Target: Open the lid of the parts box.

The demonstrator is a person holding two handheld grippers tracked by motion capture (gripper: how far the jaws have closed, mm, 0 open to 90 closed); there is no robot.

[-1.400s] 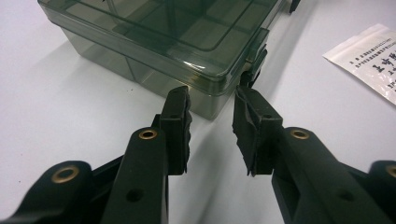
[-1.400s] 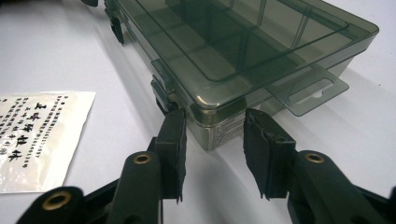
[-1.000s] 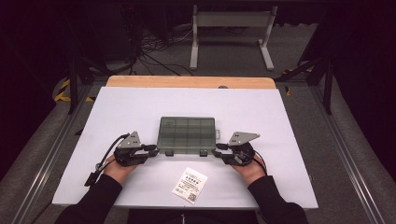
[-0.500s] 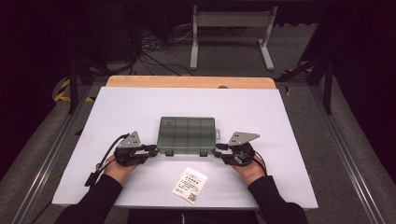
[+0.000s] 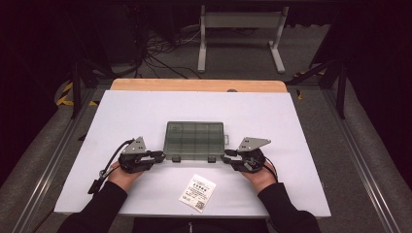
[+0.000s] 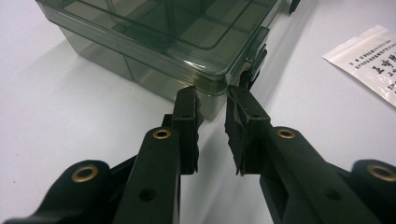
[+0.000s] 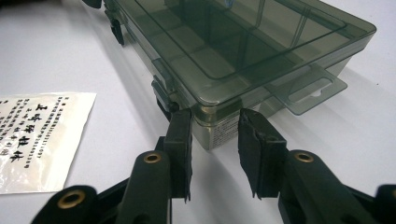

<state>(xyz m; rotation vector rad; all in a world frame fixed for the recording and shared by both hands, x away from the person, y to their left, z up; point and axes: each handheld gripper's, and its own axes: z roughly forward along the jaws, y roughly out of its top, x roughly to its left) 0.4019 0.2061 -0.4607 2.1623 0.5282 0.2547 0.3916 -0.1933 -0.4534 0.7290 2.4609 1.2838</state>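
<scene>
A smoky transparent compartment box [image 5: 194, 140] with its lid down lies in the middle of the white table [image 5: 145, 111]. My left gripper [image 5: 160, 156] lies low at its near left corner. In the left gripper view the jaws [image 6: 211, 95] straddle that corner of the box [image 6: 154, 42], a gap showing between the pads. My right gripper [image 5: 224, 158] mirrors this at the near right corner. There its jaws [image 7: 214, 116], which have just been closing a little, stand either side of the corner of the box [image 7: 243, 51], with only the tips reaching it.
A small white printed packet [image 5: 197, 192] lies flat near the table's front edge, between the two hands; it shows as the packet [image 6: 369, 60] and the packet [image 7: 37, 135] in the gripper views. A hang tab [image 7: 308, 93] juts from the box's right side. Cables and a frame stand on the floor beyond the table.
</scene>
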